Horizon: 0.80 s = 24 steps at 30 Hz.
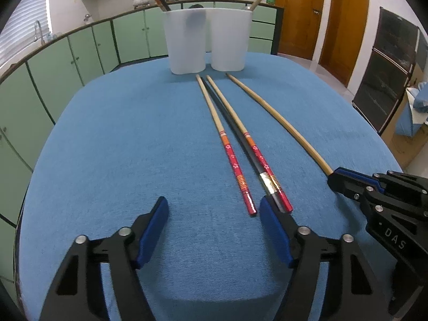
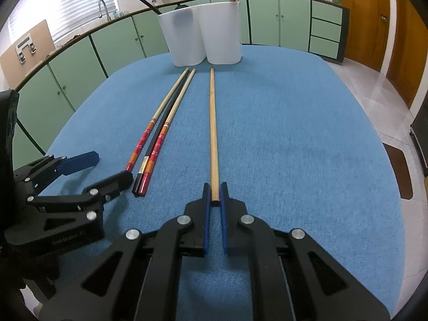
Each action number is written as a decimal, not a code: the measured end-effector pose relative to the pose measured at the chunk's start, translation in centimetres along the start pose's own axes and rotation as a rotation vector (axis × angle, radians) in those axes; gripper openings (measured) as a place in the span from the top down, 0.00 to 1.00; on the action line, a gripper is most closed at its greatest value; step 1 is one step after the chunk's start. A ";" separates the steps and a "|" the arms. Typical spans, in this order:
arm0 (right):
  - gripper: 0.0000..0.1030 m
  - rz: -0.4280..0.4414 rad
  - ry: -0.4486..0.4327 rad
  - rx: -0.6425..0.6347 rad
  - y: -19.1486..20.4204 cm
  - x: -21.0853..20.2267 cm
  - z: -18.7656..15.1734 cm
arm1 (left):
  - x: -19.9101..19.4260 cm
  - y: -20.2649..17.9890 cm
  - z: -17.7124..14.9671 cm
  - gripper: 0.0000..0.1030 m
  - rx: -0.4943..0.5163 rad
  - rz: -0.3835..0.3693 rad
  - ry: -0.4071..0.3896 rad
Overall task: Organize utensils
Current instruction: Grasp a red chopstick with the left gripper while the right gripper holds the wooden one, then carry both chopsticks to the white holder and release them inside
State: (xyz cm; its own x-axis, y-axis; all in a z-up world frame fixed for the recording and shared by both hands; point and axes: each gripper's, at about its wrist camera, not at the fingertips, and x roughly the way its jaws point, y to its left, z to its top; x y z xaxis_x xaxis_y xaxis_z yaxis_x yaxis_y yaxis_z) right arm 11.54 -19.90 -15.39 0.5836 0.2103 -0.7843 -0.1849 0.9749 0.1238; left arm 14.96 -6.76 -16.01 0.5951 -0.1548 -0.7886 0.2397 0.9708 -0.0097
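Note:
Three chopsticks lie side by side on the blue tablecloth: a red-patterned one, a black one and a second red-patterned one. My left gripper is open at their near ends. The first red one's tip lies just inside its right finger, and no pad presses on it. My right gripper is shut on the near end of a plain wooden chopstick, which lies flat and points at the cups. Two white cups stand at the far edge, with dark sticks in the left and a wooden stick in the right.
The right gripper sits close to the right of my left gripper, which shows in the right wrist view. Green cabinets ring the far side. Wooden doors and a dark oven stand on the right, beyond the table's edge.

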 end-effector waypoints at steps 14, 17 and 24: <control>0.93 -0.022 0.000 -0.021 0.4 0.2 0.1 | -0.2 -1.4 0.2 0.93 0.039 -0.010 -0.019; 0.94 -0.024 -0.003 -0.022 0.4 0.2 0.1 | -0.2 -1.5 0.3 0.93 0.042 -0.006 -0.020; 0.94 0.007 -0.033 -0.002 0.0 -0.5 -0.1 | -1.0 -0.6 0.3 0.94 0.007 -0.028 -0.053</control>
State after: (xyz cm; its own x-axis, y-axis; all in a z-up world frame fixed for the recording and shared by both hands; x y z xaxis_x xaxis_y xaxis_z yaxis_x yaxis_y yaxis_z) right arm 11.19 -20.01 -15.05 0.6082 0.2193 -0.7629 -0.1907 0.9733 0.1277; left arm 14.42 -7.26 -15.01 0.6282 -0.1914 -0.7542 0.2621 0.9647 -0.0265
